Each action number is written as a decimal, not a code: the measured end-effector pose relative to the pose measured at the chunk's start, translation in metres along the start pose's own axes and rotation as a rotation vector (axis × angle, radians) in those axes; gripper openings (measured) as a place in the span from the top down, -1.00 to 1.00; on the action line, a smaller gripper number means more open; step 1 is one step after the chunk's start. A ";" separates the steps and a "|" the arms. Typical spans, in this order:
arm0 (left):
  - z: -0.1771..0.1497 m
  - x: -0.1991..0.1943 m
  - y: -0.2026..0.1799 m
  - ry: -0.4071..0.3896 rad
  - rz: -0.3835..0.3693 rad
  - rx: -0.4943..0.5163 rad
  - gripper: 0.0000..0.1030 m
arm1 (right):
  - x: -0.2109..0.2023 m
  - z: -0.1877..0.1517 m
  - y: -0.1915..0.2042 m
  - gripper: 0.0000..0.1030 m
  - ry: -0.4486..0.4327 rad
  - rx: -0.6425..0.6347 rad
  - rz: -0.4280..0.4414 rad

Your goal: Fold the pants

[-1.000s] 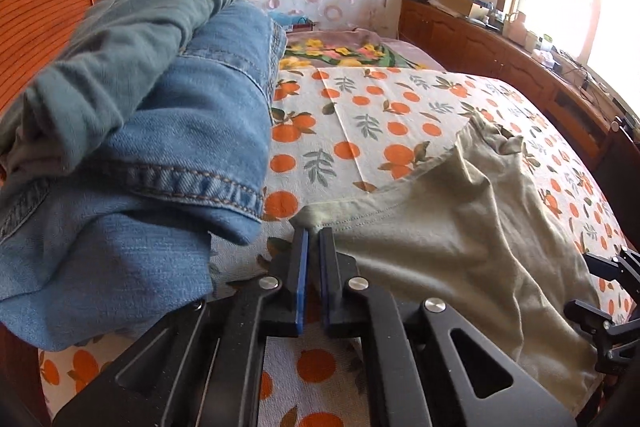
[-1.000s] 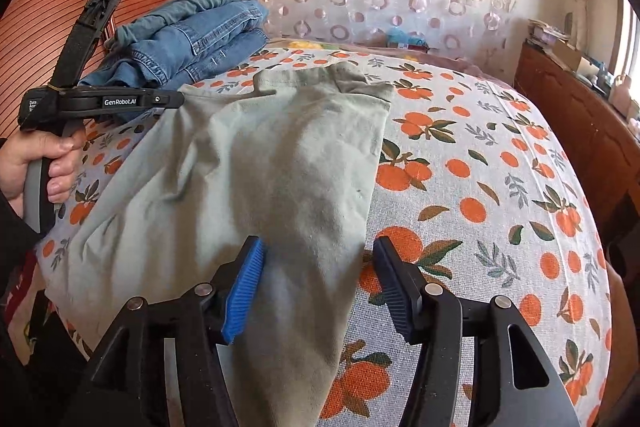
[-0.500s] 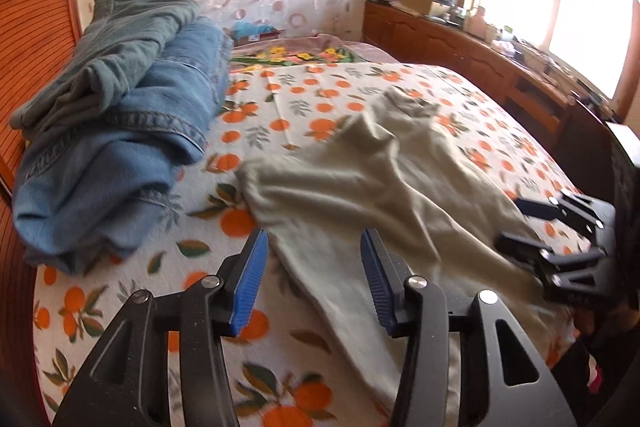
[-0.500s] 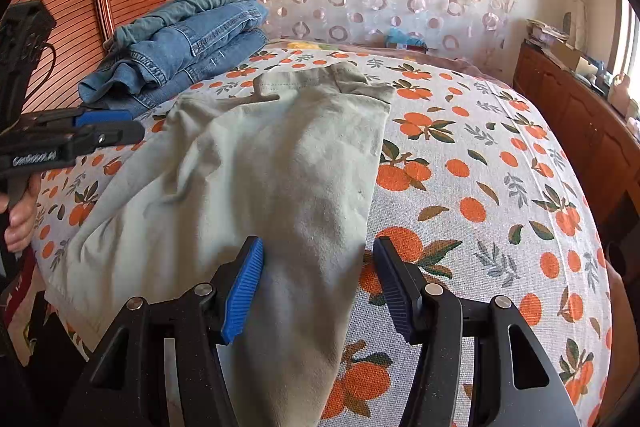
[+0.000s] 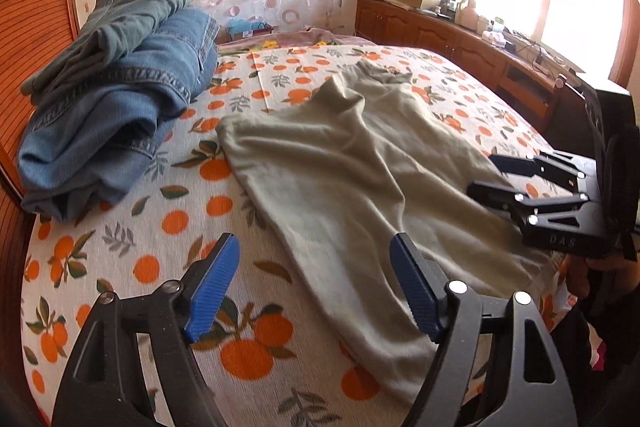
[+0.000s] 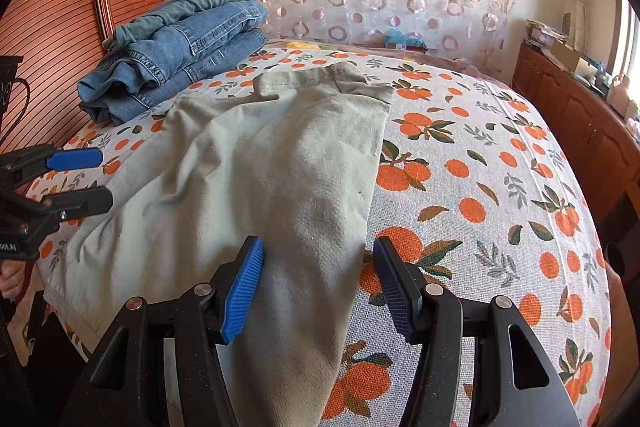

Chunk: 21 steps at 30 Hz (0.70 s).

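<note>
Khaki pants (image 6: 280, 163) lie spread on the bed (image 6: 500, 187), one fold apparently in. Both the left gripper (image 5: 314, 287) and right gripper (image 6: 318, 285) hover wide, holding nothing. Next up, probably: pinch the near cuffs, carry them waistward.

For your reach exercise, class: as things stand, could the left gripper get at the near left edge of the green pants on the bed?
Probably yes. The left gripper is open and hovers just above the bedspread, with the edge of the green pants lying between its fingers ahead. Nothing lies between; the folded jeans sit well off to the side.
</note>
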<state>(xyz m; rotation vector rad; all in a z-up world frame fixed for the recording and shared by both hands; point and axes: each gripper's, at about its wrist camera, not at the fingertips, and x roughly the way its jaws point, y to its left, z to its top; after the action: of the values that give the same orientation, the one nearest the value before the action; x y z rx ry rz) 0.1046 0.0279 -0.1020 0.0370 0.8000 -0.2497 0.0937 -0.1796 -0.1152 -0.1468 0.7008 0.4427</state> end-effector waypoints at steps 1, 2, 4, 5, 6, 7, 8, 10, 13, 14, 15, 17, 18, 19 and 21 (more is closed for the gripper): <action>-0.003 -0.001 0.000 0.002 0.000 -0.002 -0.52 | 0.000 0.000 0.000 -0.15 0.000 -0.001 0.000; -0.005 -0.002 -0.001 0.004 -0.002 -0.003 -0.52 | 0.000 0.000 0.000 -0.15 0.000 -0.001 -0.001; -0.010 -0.003 -0.002 0.013 -0.004 -0.007 -0.52 | 0.000 0.000 0.000 -0.15 0.000 0.000 0.000; -0.012 -0.004 -0.002 0.017 -0.004 -0.010 -0.52 | 0.000 0.000 0.000 -0.15 0.000 0.000 -0.001; -0.015 -0.006 -0.003 0.021 -0.006 -0.013 -0.52 | 0.000 0.000 0.000 -0.15 0.000 -0.002 -0.001; -0.018 -0.007 -0.004 0.025 -0.007 -0.013 -0.52 | 0.000 0.000 0.000 -0.15 0.001 -0.002 -0.003; -0.020 -0.008 -0.004 0.028 -0.008 -0.013 -0.52 | 0.000 0.000 0.000 -0.15 0.001 -0.002 -0.007; -0.026 -0.012 -0.004 0.032 -0.009 -0.021 -0.52 | -0.004 0.000 -0.002 -0.15 -0.005 0.011 -0.031; -0.035 -0.017 -0.006 0.041 -0.024 -0.029 -0.52 | -0.022 -0.003 -0.008 -0.15 -0.050 0.054 -0.025; -0.037 -0.019 -0.007 0.045 -0.027 -0.028 -0.52 | -0.029 -0.004 -0.009 -0.15 -0.056 0.062 -0.016; -0.040 -0.020 -0.009 0.047 -0.030 -0.024 -0.52 | -0.035 -0.006 -0.009 -0.15 -0.059 0.061 -0.011; -0.044 -0.023 -0.012 0.052 -0.035 -0.018 -0.52 | -0.045 -0.012 -0.007 -0.15 -0.061 0.053 -0.007; -0.046 -0.024 -0.014 0.055 -0.035 -0.014 -0.52 | -0.049 -0.016 -0.007 -0.15 -0.055 0.049 0.004; -0.048 -0.026 -0.016 0.055 -0.033 -0.010 -0.52 | -0.051 -0.020 -0.006 -0.15 -0.045 0.047 0.013; -0.051 -0.029 -0.018 0.053 -0.048 -0.011 -0.52 | -0.055 -0.027 -0.005 -0.04 -0.031 0.054 0.027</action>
<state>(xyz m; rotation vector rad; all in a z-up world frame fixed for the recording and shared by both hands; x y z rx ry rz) 0.0450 0.0227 -0.1155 0.0142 0.8559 -0.2903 0.0427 -0.2108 -0.0999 -0.0796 0.6848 0.4508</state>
